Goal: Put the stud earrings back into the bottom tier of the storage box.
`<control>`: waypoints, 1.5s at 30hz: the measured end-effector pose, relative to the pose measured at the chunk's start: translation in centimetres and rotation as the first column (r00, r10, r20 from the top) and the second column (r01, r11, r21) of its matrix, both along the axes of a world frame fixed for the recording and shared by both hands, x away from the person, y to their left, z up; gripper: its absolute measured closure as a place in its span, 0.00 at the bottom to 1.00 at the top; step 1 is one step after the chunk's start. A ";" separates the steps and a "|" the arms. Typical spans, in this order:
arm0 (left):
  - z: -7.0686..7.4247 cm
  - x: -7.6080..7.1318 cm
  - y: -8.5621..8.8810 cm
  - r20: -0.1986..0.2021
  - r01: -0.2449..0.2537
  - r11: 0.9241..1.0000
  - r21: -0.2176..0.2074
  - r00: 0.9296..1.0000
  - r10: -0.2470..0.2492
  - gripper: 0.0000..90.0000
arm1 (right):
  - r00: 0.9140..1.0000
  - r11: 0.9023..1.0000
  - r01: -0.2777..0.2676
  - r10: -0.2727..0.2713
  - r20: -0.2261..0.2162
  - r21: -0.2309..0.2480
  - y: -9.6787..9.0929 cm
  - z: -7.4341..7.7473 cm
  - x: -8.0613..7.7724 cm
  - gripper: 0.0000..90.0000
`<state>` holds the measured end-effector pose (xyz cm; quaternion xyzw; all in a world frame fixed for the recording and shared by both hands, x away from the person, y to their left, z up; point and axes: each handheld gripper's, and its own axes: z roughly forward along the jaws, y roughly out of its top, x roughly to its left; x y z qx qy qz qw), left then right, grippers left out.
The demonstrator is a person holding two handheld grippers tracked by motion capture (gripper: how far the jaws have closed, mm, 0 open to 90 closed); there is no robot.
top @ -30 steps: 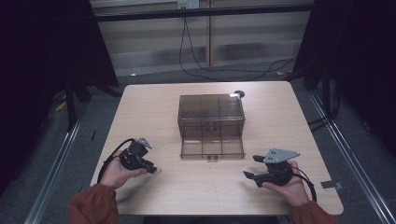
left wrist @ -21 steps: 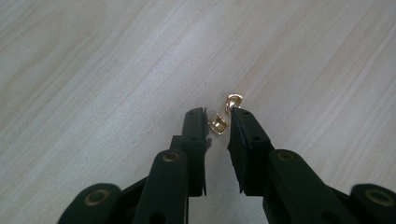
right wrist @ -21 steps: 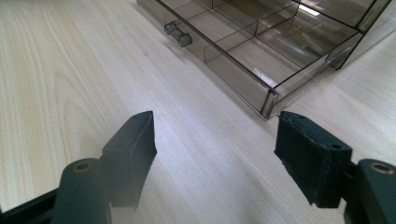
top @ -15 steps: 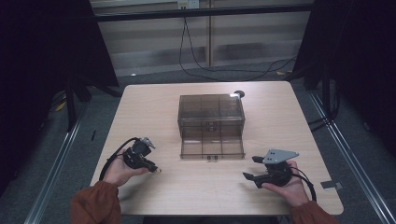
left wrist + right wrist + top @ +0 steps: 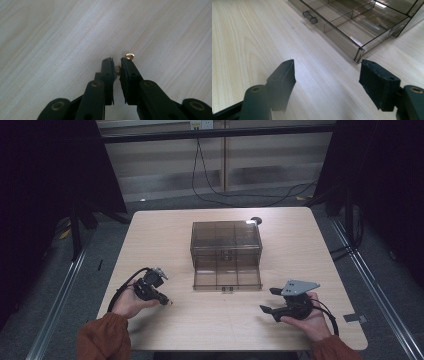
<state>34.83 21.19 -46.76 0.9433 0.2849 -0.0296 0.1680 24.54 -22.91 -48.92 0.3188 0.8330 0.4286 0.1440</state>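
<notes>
Overhead, in the high view, a light wooden table (image 5: 150,235) carries a smoky translucent plastic organiser box (image 5: 226,240) at the frame's centre, with its divided drawer (image 5: 227,279) pulled out toward the bottom edge. At lower left, the left gripper (image 5: 165,301) sits in a hand with an orange sleeve, its tip low over the tabletop, and a tiny glinting gold-coloured metal piece (image 5: 170,302) shows at that tip, well apart from the drawer. At lower right, the right gripper (image 5: 269,301) rests in the other hand, its jaws spread and nothing between them, near the drawer's right corner. Next, in the left gripper view, the two black jaws have just been closing and now stand nearly together, pinching the small gold piece (image 5: 129,57), whose rounded end pokes out past the tips above the pale wood grain. Lastly, in the right gripper view, the jaws stand wide apart over bare table, and the drawer's compartments (image 5: 352,25) and its small clear knob (image 5: 310,18) lie across the upper part of the frame.
</notes>
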 end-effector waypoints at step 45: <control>1.8 -0.6 0.0 0.049 -0.043 0.987 -0.155 0.997 0.051 0.96 | 1.000 1.000 0.002 -0.002 -0.008 -0.001 0.0 0.0 0.1 0.29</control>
